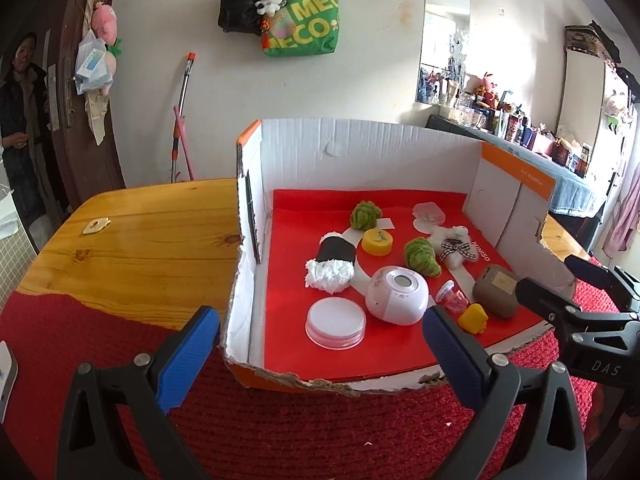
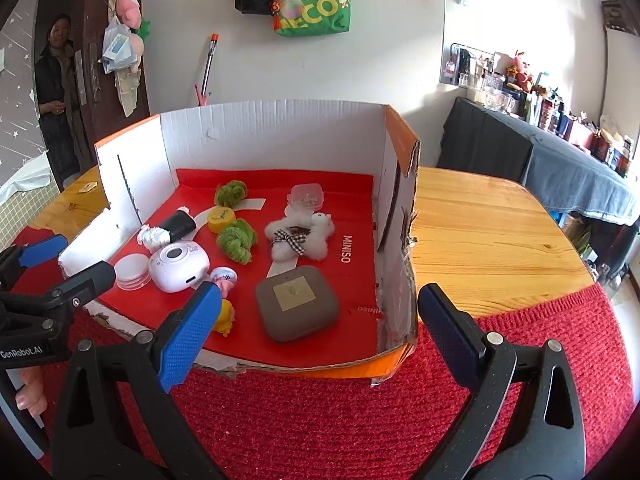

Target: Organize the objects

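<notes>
A cut-open cardboard box (image 1: pixel 360 148) (image 2: pixel 264 136) with a red liner stands on the table. In it lie a white round device (image 1: pixel 397 295) (image 2: pixel 179 266), a clear round lid (image 1: pixel 335 322) (image 2: pixel 133 271), a grey square case (image 1: pixel 495 290) (image 2: pixel 297 302), two green yarn knots (image 1: pixel 421 257) (image 2: pixel 237 243), a white plush with a checked bow (image 1: pixel 454 246) (image 2: pixel 300 240), a yellow cap (image 1: pixel 377 241) (image 2: pixel 221 218), a black-and-white roll (image 1: pixel 332 266) (image 2: pixel 170 232) and a small yellow toy (image 1: pixel 473 318) (image 2: pixel 224 318). My left gripper (image 1: pixel 322 354) is open and empty before the box. My right gripper (image 2: pixel 318 336) is open and empty at the box's front right.
A red knitted mat (image 1: pixel 300 432) (image 2: pixel 320 420) covers the near part of the wooden table (image 1: pixel 140 240) (image 2: pixel 488 240). A small clear case (image 1: pixel 429 213) (image 2: pixel 306 195) lies at the back of the box. A person (image 1: pixel 22 120) stands in the doorway at left.
</notes>
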The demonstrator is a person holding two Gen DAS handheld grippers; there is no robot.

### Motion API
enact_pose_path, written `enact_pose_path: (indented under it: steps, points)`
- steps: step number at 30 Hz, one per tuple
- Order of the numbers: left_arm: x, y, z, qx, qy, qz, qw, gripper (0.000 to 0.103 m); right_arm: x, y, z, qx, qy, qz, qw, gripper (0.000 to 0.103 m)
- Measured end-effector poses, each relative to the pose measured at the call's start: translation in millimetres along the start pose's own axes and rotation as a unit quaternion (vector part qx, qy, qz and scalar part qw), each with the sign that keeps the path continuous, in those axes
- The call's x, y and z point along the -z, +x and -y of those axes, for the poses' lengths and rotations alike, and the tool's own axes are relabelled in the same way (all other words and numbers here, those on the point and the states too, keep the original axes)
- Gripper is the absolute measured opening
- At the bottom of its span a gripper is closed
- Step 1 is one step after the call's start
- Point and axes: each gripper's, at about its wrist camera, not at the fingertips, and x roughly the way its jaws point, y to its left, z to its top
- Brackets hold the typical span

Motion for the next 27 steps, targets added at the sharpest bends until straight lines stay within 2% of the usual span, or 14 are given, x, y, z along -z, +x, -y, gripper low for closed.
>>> enact_pose_path:
  steps: [27]
  points:
    - [0.5,-0.7,1.0,0.001,0.013,0.006,0.9999,0.103,1.4,4.9,4.6,-0.003,0.012,-0.010,1.000,0.100]
